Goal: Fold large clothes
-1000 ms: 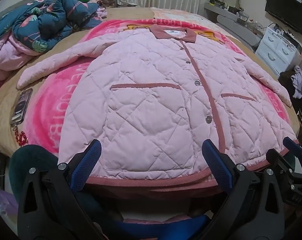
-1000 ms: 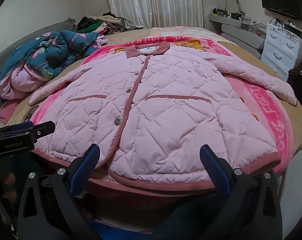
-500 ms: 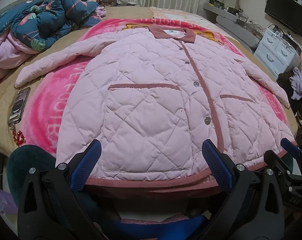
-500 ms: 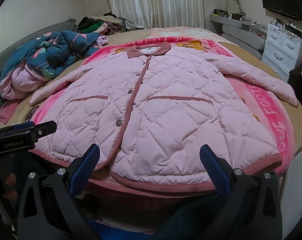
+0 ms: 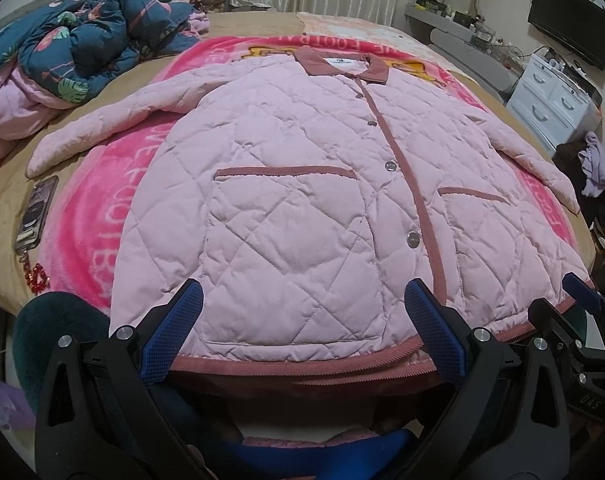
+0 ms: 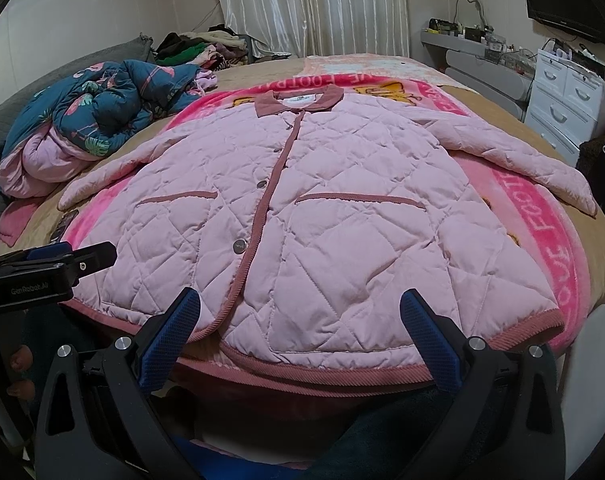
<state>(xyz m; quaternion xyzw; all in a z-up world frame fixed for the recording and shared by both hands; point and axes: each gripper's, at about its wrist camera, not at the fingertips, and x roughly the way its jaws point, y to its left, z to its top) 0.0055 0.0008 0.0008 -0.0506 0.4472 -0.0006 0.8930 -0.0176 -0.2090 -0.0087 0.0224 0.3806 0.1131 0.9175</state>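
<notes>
A pink quilted jacket point(image 5: 302, 184) point(image 6: 326, 216) with rose trim lies flat and buttoned on the bed, collar far, hem near, both sleeves spread outward. My left gripper point(image 5: 302, 320) hovers open above the hem, over the jacket's left front panel and its pocket. My right gripper point(image 6: 298, 324) is open too, just above the hem on the right front panel. Nothing is held between either pair of blue-padded fingers. The right gripper point(image 5: 578, 300) shows at the right edge of the left wrist view, and the left gripper point(image 6: 50, 268) at the left edge of the right wrist view.
A pink printed blanket point(image 5: 86, 216) lies under the jacket on the tan bed. A crumpled blue floral quilt point(image 5: 74, 44) sits far left. A phone point(image 5: 36, 214) with a red charm lies near the left sleeve. White drawers point(image 6: 566, 100) and a TV point(image 5: 570, 36) stand at right.
Both grippers have eased slightly forward and lower over the hem, so the jacket looks a little nearer. Their fingers stay open and the jacket has not moved.
</notes>
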